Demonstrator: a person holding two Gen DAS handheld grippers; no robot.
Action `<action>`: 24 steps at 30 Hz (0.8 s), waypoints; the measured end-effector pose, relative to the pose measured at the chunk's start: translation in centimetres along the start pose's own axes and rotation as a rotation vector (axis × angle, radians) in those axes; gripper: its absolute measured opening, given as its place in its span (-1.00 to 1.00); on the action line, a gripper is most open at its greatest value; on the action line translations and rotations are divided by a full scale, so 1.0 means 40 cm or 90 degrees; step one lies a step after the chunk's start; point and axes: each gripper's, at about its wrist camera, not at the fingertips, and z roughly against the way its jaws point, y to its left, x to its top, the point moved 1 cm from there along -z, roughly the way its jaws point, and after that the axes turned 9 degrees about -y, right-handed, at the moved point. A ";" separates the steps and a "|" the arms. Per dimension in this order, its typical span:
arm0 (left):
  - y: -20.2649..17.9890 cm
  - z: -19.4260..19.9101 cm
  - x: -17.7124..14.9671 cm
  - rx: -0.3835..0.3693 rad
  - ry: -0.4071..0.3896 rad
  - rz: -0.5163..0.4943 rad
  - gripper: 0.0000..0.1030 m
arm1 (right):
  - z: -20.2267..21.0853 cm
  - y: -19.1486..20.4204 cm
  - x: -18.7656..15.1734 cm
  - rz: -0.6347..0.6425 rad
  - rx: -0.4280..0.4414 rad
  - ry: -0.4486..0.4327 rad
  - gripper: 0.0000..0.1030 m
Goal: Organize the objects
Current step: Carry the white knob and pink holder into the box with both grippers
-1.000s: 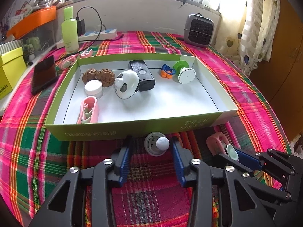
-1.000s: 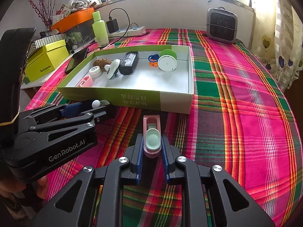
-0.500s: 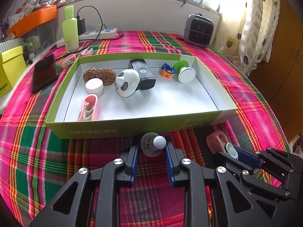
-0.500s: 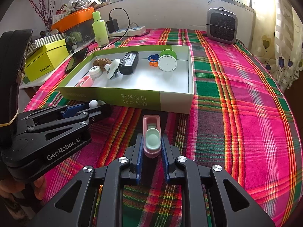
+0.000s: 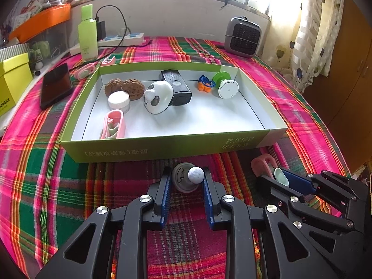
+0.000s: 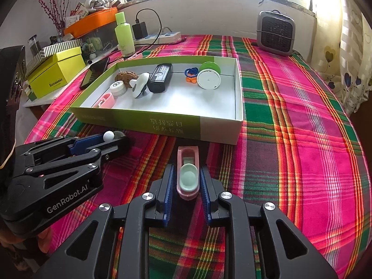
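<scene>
Looking along my left claw, I have it closed on a small grey round piece with a white ball on top; both blue pads press its sides. It sits on the plaid cloth just in front of the near wall of the green tray. This view looks straight down into the tray: two walnuts, a white jar, a pink holder in the near left corner, a panda toy leaning on a black device, a blue-and-orange trinket and a green spool. My right claw shows at the right edge, and I see only one end of what it carries.

From my right claw that thing is plain: a pink holder with a mint spoon-shaped insert, lying lengthwise between my pads, just before the tray's near right corner. The jaws are opening, and thin gaps show beside the holder, so the pads no longer press it. My left claw appears at the left, shut about the white ball.

The cloth is a pink, green and red plaid. Far off, under a bright window, stand a grey heater, a green bottle, a power strip with a black charger, a yellow box and an orange bin. A dark phone lies left of the tray, and a patterned curtain hangs at right.
</scene>
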 end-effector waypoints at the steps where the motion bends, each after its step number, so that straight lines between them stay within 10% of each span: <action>1: 0.000 0.000 0.000 0.000 0.000 0.000 -0.55 | -0.002 0.000 0.002 0.000 -0.002 0.000 -0.56; 24: 0.005 0.009 -0.001 -0.004 0.000 0.005 -0.55 | -0.001 0.010 0.000 0.011 -0.020 -0.002 -0.64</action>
